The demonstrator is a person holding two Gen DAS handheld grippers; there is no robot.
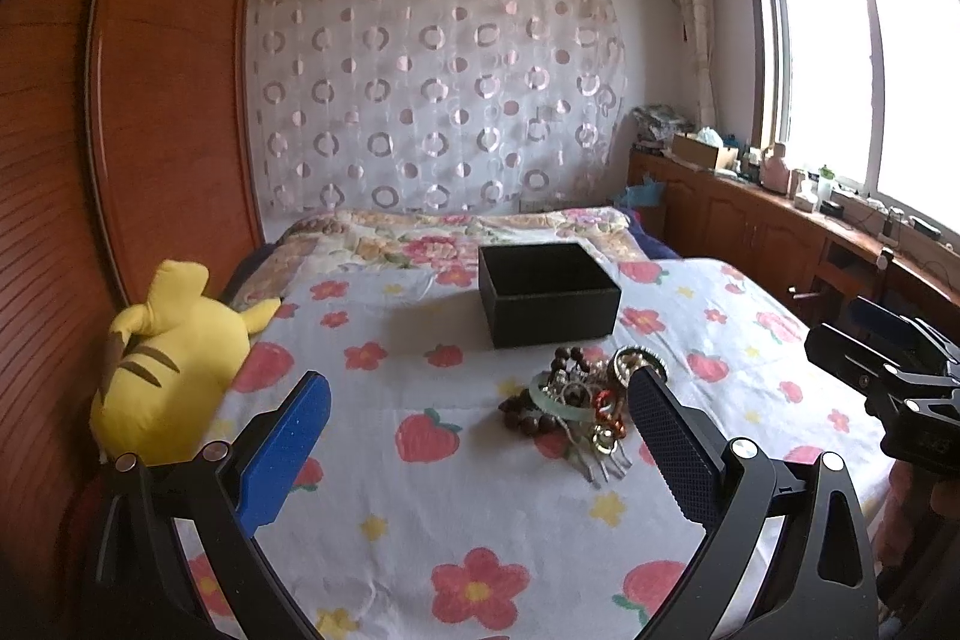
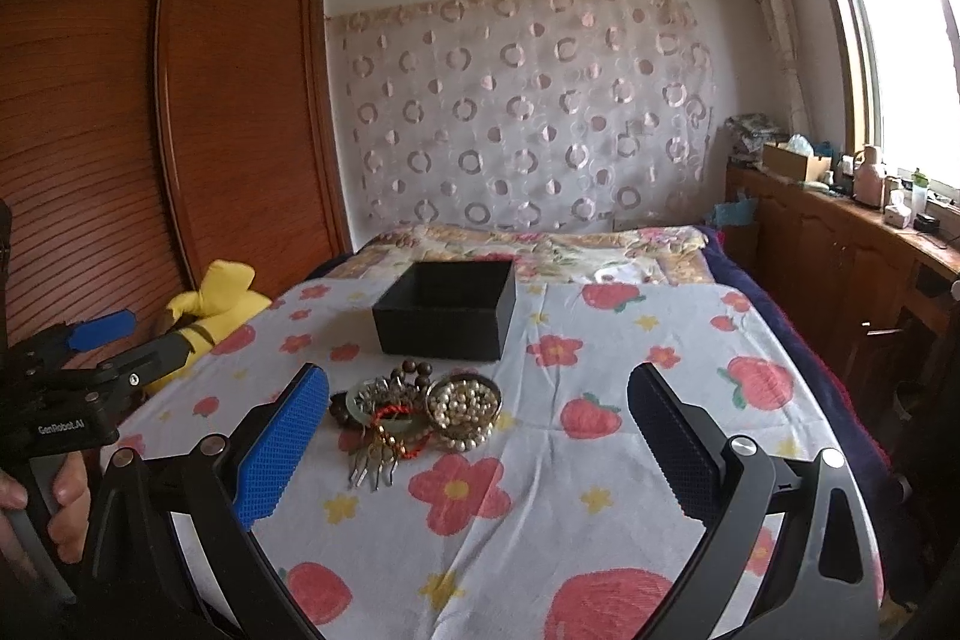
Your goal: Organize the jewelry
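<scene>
A pile of jewelry (image 1: 579,397) lies on the flowered bedsheet: dark wooden bead bracelets, a pale green bangle, a pearl coil, a red cord and a metal comb. It also shows in the right wrist view (image 2: 414,409). An open, empty black box (image 1: 547,293) stands just behind the pile, and shows in the right wrist view (image 2: 447,307) too. My left gripper (image 1: 480,400) is open and empty, short of the pile and to its left. My right gripper (image 2: 480,394) is open and empty, short of the pile and to its right.
A yellow plush toy (image 1: 165,370) lies at the bed's left edge beside a wooden wardrobe (image 1: 150,100). A wooden cabinet (image 1: 780,220) with clutter runs under the window at right. A folded floral quilt (image 1: 456,235) lies behind the box.
</scene>
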